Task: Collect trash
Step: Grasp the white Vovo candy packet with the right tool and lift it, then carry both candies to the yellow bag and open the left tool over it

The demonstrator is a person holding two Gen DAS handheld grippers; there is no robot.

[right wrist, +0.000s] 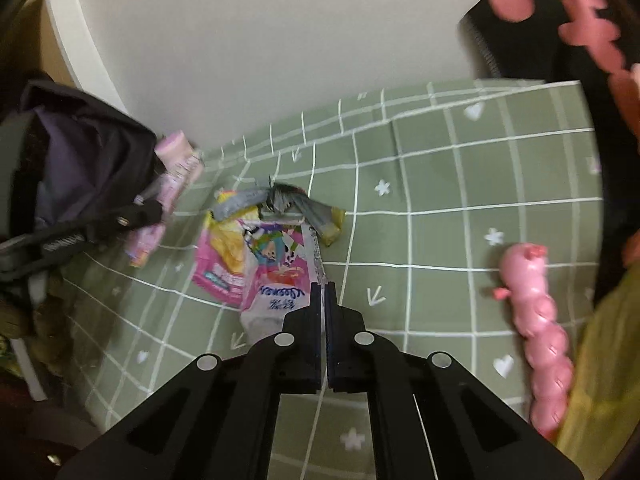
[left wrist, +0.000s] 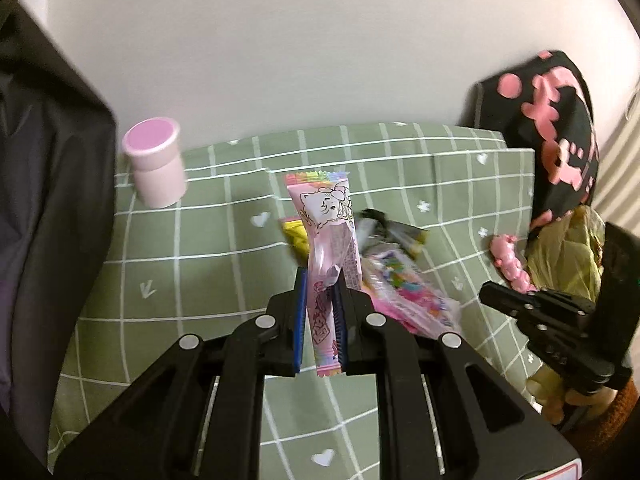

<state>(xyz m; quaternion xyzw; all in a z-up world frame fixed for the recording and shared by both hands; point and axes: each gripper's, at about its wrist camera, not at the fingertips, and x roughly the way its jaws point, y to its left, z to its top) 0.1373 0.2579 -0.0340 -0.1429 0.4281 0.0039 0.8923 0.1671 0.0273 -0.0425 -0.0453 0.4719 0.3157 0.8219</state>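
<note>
My left gripper is shut on a long pink candy wrapper with a cartoon girl, held upright above the green checked cloth. It shows blurred at the left of the right wrist view. A pile of wrappers lies on the cloth: a pink printed packet, a grey and yellow crumpled wrapper; the pile also shows in the left wrist view. My right gripper is shut on the thin clear edge of a plastic bag; it appears at the right of the left wrist view.
A pink-lidded jar stands at the cloth's far left by the white wall. A dark jacket hangs on the left. A black bag with pink print, a pink bead-like toy and a yellow-green plastic bag are at the right.
</note>
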